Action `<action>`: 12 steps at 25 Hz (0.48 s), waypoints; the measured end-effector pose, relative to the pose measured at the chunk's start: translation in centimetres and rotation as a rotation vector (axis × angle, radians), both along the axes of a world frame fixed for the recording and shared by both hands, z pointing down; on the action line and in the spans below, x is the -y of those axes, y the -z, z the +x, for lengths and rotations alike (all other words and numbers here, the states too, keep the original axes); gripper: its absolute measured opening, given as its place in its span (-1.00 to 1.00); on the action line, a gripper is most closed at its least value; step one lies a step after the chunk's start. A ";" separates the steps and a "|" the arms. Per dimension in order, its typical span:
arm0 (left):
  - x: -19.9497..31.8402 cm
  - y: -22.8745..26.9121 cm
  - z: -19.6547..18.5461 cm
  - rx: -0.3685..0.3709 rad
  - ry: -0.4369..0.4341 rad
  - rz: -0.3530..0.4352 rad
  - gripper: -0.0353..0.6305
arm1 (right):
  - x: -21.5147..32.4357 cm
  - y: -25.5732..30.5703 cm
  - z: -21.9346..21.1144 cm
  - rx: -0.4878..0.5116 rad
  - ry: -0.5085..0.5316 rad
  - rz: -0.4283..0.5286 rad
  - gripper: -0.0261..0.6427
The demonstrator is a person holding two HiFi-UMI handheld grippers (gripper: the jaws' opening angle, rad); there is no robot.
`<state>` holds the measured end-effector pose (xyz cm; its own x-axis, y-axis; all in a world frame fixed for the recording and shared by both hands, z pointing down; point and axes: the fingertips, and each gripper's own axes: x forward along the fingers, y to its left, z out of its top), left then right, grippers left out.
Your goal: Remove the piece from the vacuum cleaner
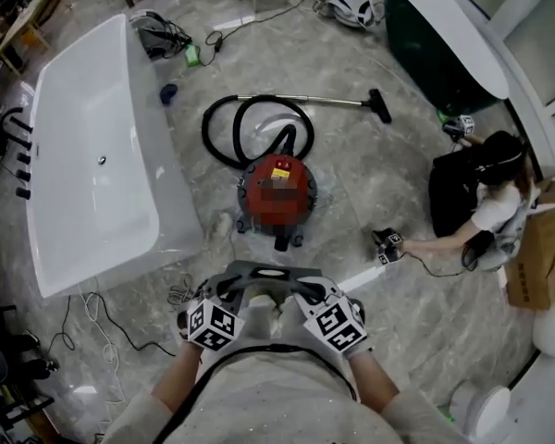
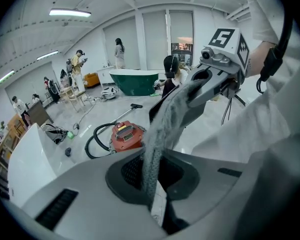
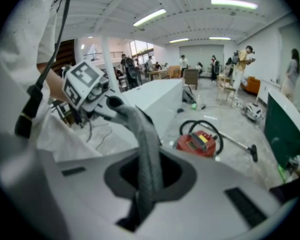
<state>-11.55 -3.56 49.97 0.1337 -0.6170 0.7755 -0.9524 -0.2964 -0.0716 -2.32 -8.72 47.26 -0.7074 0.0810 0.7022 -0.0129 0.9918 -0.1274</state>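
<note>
One white bathtub [image 1: 74,118], the largest vessel here, lies well ahead and to the left of our fingers, and we see nothing in it but its drain. Smaller, the red vacuum cleaner [image 1: 277,188] sits on the floor straight beyond our fingertips, well apart from them, with its black hose [image 1: 224,146] looped on the far side. What its drum holds we cannot tell. Smaller again, the grey piece [image 1: 259,276] is off the machine and hangs just in front of both sets of fingers, close before our chest. In its dark hollow we make out only a mesh. We carry it by its grey band [image 2: 162,134], which runs taut across that hollow from the left gripper [image 2: 162,211] to the right gripper [image 3: 136,215]. Each pair of jaws is clenched on one end. We judge that gripping both ends keeps the piece level and steady while it is away from the machine.
</note>
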 end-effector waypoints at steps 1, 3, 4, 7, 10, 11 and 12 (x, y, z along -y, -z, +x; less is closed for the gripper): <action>0.0 0.5 0.0 -0.003 0.000 0.005 -0.80 | 0.0 0.6 0.0 0.003 0.005 0.002 -0.84; 0.1 1.3 0.1 -0.011 -0.003 0.015 -0.80 | 0.1 1.6 0.0 0.009 0.012 0.008 -0.84; 0.2 1.8 0.1 -0.012 -0.006 0.024 -0.80 | 0.2 2.1 0.0 0.012 0.014 0.012 -0.84; 0.8 3.1 0.0 0.000 -0.013 0.056 -0.80 | 0.6 3.8 -0.1 0.027 0.017 0.022 -0.84; 1.3 4.7 -0.5 0.008 -0.004 0.083 -0.80 | 0.8 5.4 -0.4 0.049 0.022 0.029 -0.84; 1.4 5.3 -0.7 0.008 0.002 0.092 -0.80 | 0.8 6.0 -0.5 0.058 0.025 0.026 -0.84; 1.5 5.8 -0.9 0.007 0.009 0.101 -0.80 | 0.9 6.5 -0.6 0.068 0.028 0.021 -0.84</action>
<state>-12.43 -5.09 44.13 0.1229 -0.6935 0.7099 -0.9542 -0.2792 -0.1076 -2.93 -9.59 40.73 -0.7512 0.0869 0.6544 0.0229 0.9941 -0.1058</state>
